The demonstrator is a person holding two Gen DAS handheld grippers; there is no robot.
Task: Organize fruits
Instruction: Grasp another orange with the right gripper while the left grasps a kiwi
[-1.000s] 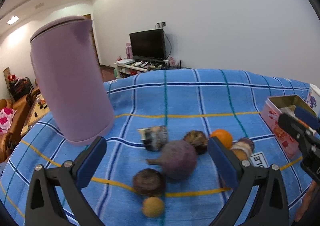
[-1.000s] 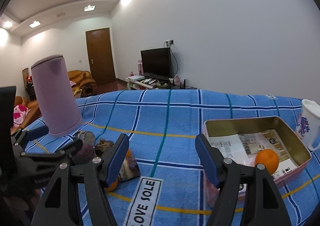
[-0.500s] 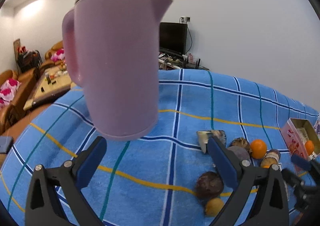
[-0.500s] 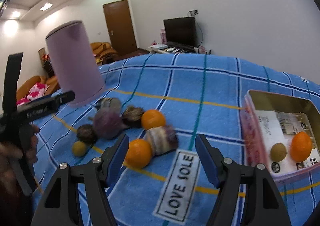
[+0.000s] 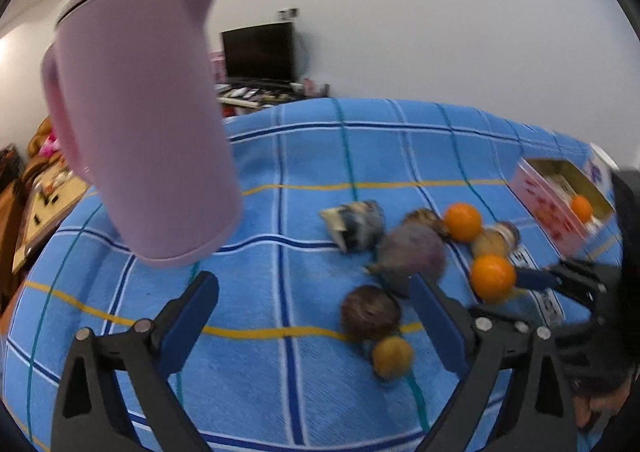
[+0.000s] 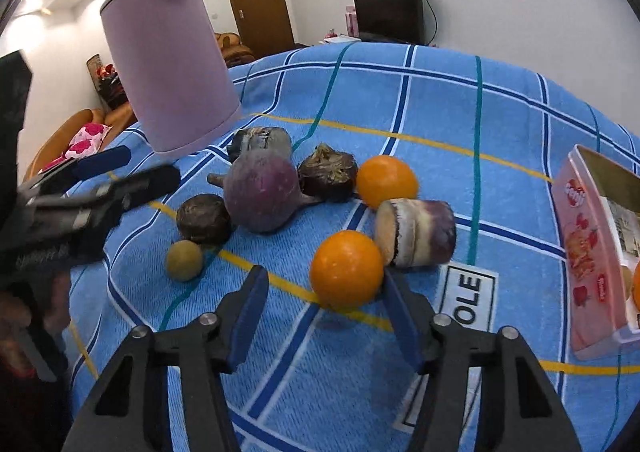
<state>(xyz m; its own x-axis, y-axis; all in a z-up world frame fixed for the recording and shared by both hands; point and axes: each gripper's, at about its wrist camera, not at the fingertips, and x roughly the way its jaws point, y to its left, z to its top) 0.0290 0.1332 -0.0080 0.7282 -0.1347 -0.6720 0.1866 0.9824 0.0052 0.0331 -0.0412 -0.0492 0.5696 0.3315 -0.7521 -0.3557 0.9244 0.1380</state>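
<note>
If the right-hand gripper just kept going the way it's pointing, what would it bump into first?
Most likely the near orange. The right gripper points down at it, jaws closing, with the orange just ahead of the fingertips and slightly right of centre. Depth is hard to judge through the fisheye.

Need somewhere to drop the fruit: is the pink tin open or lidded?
Open. The pink tin shows no lid, and an orange sits inside.
</note>
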